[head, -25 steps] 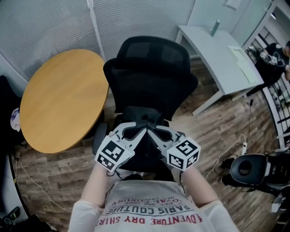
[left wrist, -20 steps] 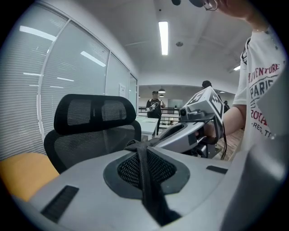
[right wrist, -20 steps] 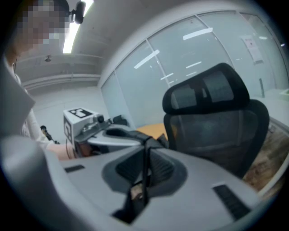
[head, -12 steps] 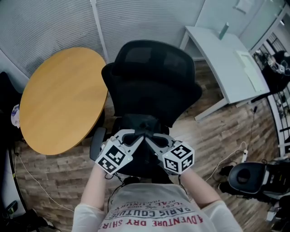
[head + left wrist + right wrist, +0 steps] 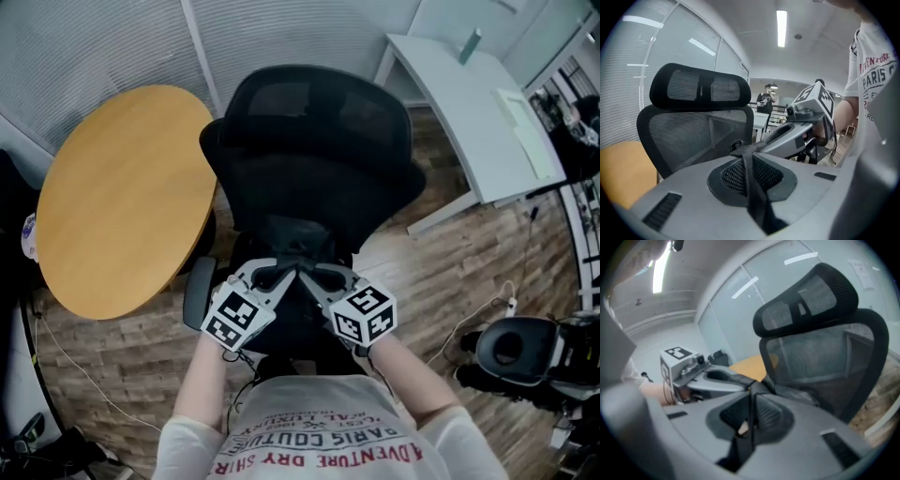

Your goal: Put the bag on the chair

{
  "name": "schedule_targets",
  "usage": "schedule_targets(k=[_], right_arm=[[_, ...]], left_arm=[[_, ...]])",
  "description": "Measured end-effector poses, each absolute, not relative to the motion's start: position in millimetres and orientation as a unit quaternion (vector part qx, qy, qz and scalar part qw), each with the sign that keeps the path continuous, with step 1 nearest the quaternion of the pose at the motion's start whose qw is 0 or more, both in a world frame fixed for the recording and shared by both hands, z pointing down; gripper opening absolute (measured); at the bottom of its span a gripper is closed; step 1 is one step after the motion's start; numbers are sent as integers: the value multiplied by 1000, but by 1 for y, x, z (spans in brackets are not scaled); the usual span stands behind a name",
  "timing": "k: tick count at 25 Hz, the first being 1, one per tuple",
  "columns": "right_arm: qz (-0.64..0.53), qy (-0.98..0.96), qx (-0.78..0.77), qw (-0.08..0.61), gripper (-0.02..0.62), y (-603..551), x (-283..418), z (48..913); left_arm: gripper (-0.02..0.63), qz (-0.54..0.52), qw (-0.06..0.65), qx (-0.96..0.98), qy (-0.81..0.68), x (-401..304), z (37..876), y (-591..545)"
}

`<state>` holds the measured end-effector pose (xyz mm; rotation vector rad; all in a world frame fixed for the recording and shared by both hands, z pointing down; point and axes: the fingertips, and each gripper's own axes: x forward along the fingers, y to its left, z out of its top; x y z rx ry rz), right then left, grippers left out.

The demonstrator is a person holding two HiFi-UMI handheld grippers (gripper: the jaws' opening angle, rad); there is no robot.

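Person: a white shirt (image 5: 314,441) with red print filled the bottom edge of the head view, with both bare forearms reaching forward from it.
Left gripper (image 5: 284,273): held in the person's left hand, with its marker cube nearest the body. Its jaws stood narrow, pinched on a black strap (image 5: 750,161) that ran up between them.
Right gripper (image 5: 312,273): held in the right hand and angled inward, so its tip met the left gripper's tip. Its jaws were likewise narrow and clamped on the same strap, seen edge-on in the right gripper view (image 5: 751,404).
Bag (image 5: 296,239): black and soft, gathered under the two gripper tips. It sat over the front part of the chair's seat, just before the backrest. Whether it rested on the seat or hung by the strap could not be told.
Chair (image 5: 319,141): a black mesh office chair with a headrest. It faced the person, and its backrest rose just behind the bag.
Table (image 5: 117,197): round with a wooden top, at the chair's left side, its edge close to the chair.
Desk (image 5: 469,103): white and rectangular, farther off toward the upper right, on a wood-plank floor (image 5: 441,272).
Wall: pale blinds ran along the top edge, behind the table.
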<state>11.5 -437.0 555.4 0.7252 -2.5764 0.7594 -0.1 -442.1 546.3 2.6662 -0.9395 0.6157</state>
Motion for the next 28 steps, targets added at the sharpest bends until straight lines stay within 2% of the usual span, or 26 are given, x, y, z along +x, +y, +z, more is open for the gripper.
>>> schedule_targets(k=[4, 9, 14, 18, 25, 26, 28], right_arm=[[257, -909, 260, 198, 60, -446, 16, 568], [247, -899, 284, 224, 63, -447, 24, 586], [260, -878, 301, 266, 64, -439, 30, 628], [278, -856, 311, 304, 64, -432, 40, 666], [341, -834, 333, 280, 77, -436, 49, 687], [339, -835, 335, 277, 92, -438, 51, 687], [330, -835, 345, 274, 188, -443, 55, 684]], left_arm=[[54, 194, 140, 915, -326, 1, 561, -448], [55, 161, 209, 904, -336, 6, 580, -446], [57, 189, 282, 875, -345, 3, 628, -437], [57, 207, 314, 859, -347, 7, 664, -431], [71, 188, 267, 866, -378, 5, 678, -434], [110, 180, 260, 863, -393, 4, 677, -438], [165, 154, 250, 858, -422, 1, 671, -446]])
